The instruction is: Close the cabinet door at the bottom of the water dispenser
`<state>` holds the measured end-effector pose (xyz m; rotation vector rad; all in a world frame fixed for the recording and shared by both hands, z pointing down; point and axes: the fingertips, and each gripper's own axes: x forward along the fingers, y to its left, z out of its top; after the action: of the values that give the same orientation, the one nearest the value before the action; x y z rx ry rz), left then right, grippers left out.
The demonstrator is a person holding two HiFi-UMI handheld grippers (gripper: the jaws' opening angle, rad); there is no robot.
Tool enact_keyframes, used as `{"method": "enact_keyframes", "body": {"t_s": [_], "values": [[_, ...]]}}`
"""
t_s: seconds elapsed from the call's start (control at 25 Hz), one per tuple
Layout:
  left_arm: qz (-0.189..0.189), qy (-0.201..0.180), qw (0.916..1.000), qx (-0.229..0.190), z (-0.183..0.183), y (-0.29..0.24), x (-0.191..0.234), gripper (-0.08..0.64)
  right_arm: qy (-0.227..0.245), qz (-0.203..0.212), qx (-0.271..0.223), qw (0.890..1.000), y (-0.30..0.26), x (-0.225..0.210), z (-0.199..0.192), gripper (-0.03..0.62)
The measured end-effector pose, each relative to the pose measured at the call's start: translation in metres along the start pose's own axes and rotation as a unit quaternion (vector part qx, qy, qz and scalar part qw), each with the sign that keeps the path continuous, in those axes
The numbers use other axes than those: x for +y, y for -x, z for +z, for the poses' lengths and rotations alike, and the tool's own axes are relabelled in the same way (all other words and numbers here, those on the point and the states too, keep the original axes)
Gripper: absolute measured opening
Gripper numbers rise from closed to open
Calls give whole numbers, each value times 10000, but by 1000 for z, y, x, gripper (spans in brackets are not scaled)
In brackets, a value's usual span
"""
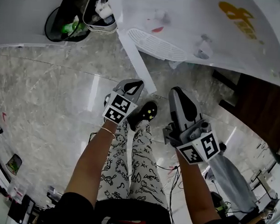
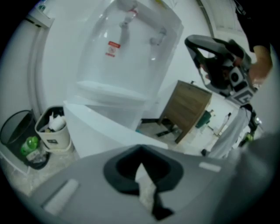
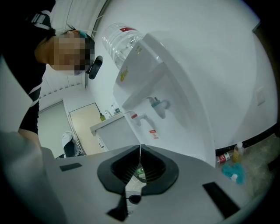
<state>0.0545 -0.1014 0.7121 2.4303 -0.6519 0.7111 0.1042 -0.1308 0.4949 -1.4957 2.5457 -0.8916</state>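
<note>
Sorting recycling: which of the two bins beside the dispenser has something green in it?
The black bin, with the green thing lying inside; the pale bin shows only white scraps.

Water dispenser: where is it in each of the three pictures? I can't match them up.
Head view: the water dispenser runs along the top edge, seen from above, with its drip tray facing the person.
Left gripper view: upper centre, upright, with the cabinet door open below it.
Right gripper view: centre, leaning left, with the bottle at upper left.
Shared landmark: the red tap.
</note>
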Motion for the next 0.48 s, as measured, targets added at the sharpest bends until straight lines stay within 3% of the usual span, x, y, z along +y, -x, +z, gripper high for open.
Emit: {"method": "enact_keyframes", "body": {"t_s": [0.24,0.48], "values": [[-56,-138,9999,6,33,-42,-19,-1,-6,-244,-122,9996,30,-25,14,17],[-29,-227,9997,2,53,-81,-11,-2,-167,-329,-254,9990,39,-54,25,17]]}}
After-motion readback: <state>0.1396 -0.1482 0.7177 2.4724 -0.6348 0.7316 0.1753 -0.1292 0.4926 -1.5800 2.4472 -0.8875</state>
